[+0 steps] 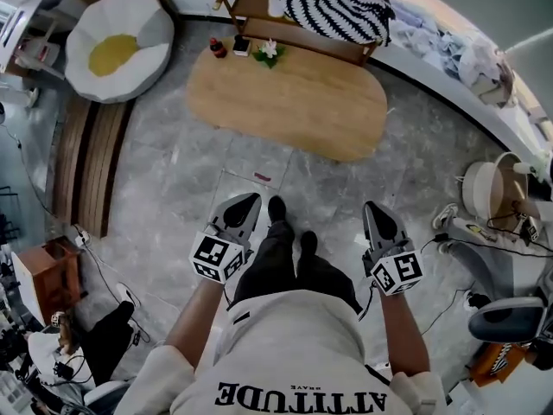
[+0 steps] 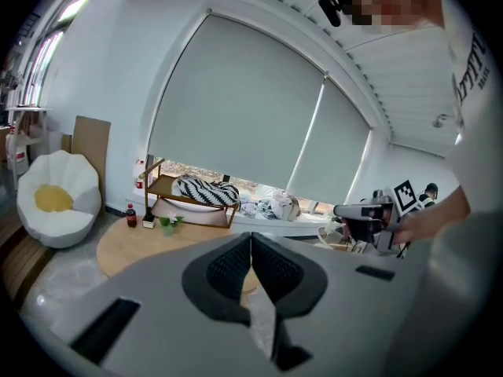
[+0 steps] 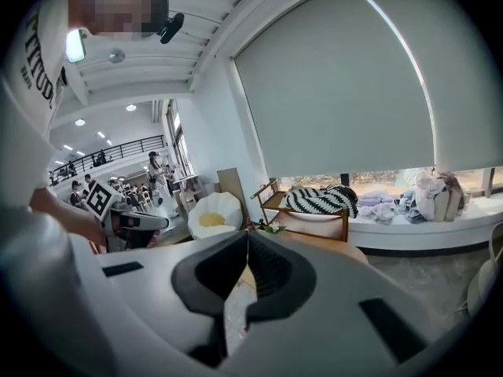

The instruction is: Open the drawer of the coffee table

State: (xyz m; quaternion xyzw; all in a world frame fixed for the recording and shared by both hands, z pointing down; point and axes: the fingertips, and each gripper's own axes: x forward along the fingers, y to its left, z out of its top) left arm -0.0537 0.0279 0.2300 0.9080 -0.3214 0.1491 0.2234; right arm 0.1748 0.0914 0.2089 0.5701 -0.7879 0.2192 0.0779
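Both sets of tongs are clenched, with nothing between their ribbed black pads. The left tongs (image 1: 249, 201) and the right tongs (image 1: 373, 207) are held low in front of the person, over the grey marbled floor tiles (image 1: 173, 162), and each carries a white cube printed with black square markers. The desk (image 1: 294, 102), a low oval slab of pale, smooth wood, is set further ahead, well apart from both tongs; its drawer cannot be made out in any view. At its far edge a dark bottle (image 1: 217, 48) with a red cap and a green plant (image 1: 269, 52) with a white flower are grouped. Behind it a black-and-white striped cloth (image 1: 333, 9) is draped on a wooden shelf (image 1: 259, 3). A puffy white seat (image 1: 117, 46) with a yellow centre is placed at the left. "ATTITUDE" is printed in black on the white shirt (image 1: 302, 353).
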